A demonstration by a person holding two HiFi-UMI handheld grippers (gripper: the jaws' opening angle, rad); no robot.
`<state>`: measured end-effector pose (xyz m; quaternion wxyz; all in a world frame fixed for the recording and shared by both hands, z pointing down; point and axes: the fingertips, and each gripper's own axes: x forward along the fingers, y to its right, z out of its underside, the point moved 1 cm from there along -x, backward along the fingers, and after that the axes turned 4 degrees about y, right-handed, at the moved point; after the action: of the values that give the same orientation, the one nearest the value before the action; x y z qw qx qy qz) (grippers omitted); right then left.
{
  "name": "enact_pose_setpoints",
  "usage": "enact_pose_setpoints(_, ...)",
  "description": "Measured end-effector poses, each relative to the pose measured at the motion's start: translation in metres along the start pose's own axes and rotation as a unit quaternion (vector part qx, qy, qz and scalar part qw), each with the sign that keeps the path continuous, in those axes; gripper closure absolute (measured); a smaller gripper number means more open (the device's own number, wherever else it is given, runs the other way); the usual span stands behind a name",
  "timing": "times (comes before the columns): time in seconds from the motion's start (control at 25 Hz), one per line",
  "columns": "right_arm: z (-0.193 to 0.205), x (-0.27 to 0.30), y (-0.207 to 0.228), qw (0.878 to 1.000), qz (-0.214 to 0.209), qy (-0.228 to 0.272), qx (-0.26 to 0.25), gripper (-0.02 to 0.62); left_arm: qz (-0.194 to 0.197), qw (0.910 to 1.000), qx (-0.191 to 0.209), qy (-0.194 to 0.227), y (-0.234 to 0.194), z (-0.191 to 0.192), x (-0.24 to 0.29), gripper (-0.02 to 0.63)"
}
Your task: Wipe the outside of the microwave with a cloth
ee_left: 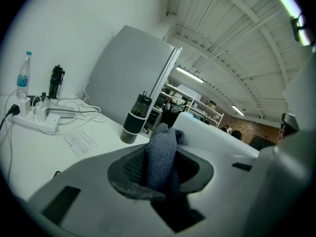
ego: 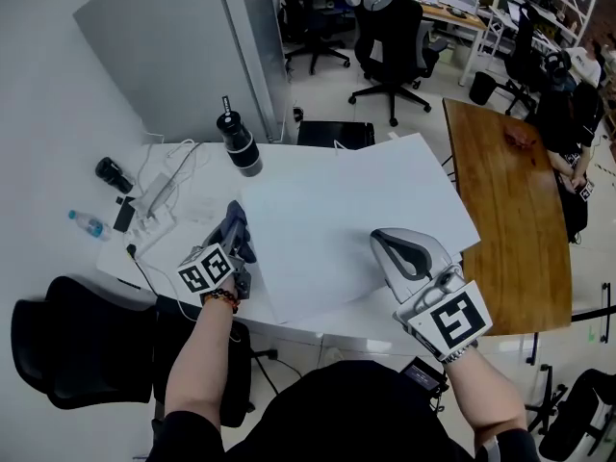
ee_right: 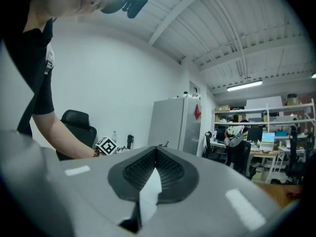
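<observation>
Head view: the microwave (ego: 356,210), read as the white box, is seen filling the right part of the table (ego: 207,176). The left gripper (ego: 234,224) is held at the box's left side, toward the table's near edge, and the right gripper (ego: 399,248) over its near right corner. A flask (ego: 239,144) is noted just beside the box's far left corner; it could be knocked over if a wiping stroke is carried along that side. Left gripper view: the jaws of the left gripper (ee_left: 160,172) are seen clamped on a bunched blue-grey cloth (ee_left: 160,154), a grip the head view leaves unclear. Only a narrow fold is caught, so the cloth could be pulled out when dragged across the box. Right gripper view: the jaws of the right gripper (ee_right: 155,169) are shown together, with only a white sliver at the seam, of uncertain nature.
</observation>
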<state>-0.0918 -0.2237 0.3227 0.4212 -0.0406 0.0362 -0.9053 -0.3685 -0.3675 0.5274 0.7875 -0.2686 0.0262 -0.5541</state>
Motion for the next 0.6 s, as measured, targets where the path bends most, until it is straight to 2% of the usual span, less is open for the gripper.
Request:
enact_pose_setpoints(0.4,-0.002,-0.035,-0.018,0.999,-0.04,0.014,0.009,0.595,0.006,0.9978,0.026,0.06,0.055,-0.033,-0.068,0.499)
enact_pose_setpoints(0.6,-0.003,-0.064,-0.026,0.997,-0.066,0.021,0.015,0.595,-0.004,0.9948,0.045,0.091,0.094,-0.037,-0.112,0.497)
